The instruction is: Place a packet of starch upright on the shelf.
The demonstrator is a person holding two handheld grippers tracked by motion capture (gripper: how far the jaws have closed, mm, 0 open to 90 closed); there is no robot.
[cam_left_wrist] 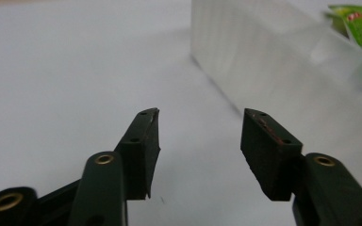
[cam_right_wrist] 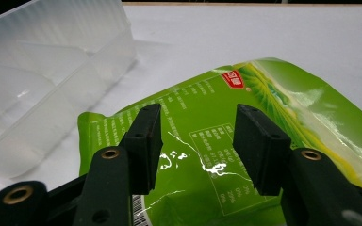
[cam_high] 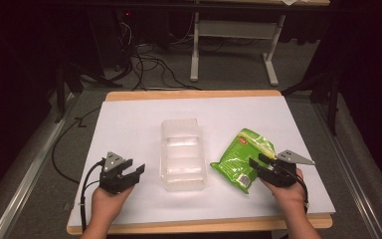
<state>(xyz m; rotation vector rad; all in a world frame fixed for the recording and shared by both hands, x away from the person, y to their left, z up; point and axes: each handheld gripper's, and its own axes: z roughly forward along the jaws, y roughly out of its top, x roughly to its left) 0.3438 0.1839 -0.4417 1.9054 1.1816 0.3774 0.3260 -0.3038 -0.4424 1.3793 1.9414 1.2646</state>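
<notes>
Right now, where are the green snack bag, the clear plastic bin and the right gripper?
green snack bag (cam_high: 238,160), high view, middle of its printed face.
clear plastic bin (cam_high: 181,124), high view, far wall.
right gripper (cam_right_wrist: 198,141), right gripper view, midway between its fingers, above the bag.

The bag (cam_high: 239,160) is bright green with paler yellow-green streaks, a small red label near its top, and white print with a barcode on its back. The bin (cam_high: 182,153) is clear, frosted white plastic on a white table (cam_high: 129,124) edged in light wood. Both grippers are black with brass-coloured rivets.
</notes>
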